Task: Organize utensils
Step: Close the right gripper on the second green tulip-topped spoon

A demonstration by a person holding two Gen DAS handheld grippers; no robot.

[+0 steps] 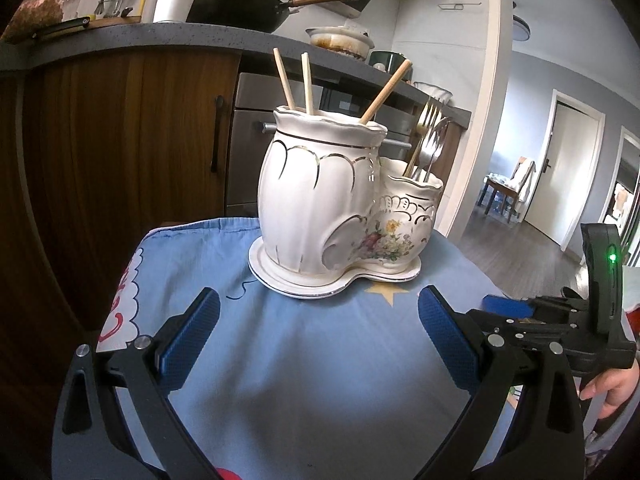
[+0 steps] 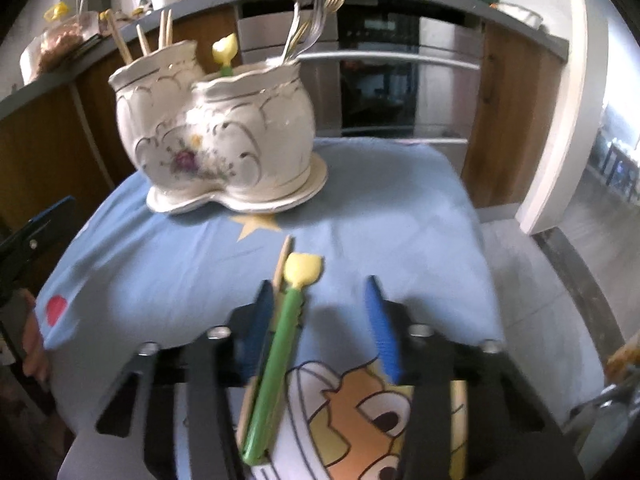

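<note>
Your right gripper (image 2: 316,320) straddles the green-handled scraper (image 2: 276,356) lying on the blue-clothed table (image 2: 400,216), fingers narrowed but not yet pinching; your left gripper (image 1: 316,336) hangs spread before the ceramic holder (image 1: 320,196) — next, clamp and lift

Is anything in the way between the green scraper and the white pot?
Nothing visible. Only bare blue cloth lies between the green scraper and the white pot. The right gripper already straddles the scraper, beside a chopstick.

white holder (image 1: 320,184), gold trim, floral print. blue cloth (image 1: 320,360), yellow star at twelve o'clock. green spatula (image 2: 276,368), yellow head.
</note>
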